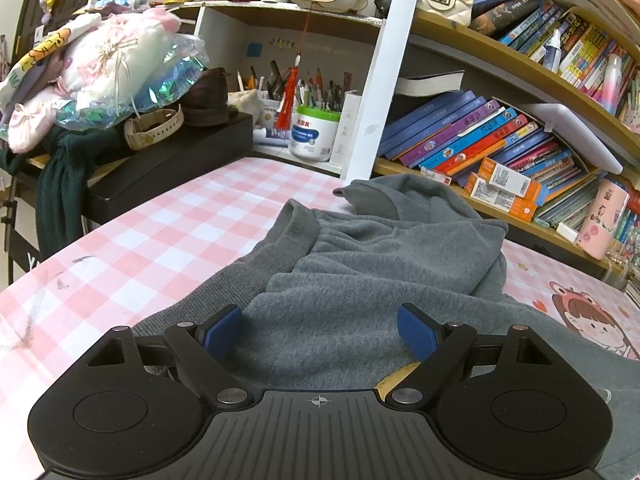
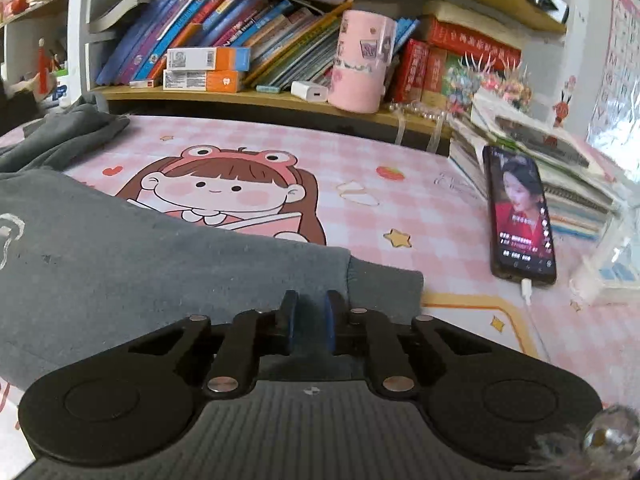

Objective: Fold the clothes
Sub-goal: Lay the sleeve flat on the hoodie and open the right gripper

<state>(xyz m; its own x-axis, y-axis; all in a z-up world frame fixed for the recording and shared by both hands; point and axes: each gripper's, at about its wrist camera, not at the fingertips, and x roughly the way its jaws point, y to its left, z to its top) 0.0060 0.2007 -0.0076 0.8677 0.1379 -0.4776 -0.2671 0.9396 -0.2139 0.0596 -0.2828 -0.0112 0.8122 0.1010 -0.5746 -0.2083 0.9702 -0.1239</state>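
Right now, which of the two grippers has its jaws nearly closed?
The right gripper: its blue pads stand close together over the grey sweatshirt's cuff. The left gripper is wide open.

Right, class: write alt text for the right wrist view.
The right gripper, nearly shut, pinches the cuff end of a grey sweatshirt sleeve lying on a pink checked cartoon table mat. A lit phone leans against stacked books to the right.

sweatshirt (image 1: 360, 264): grey | table cover (image 1: 160, 220): pink-white check | fingers (image 1: 416, 332): blue
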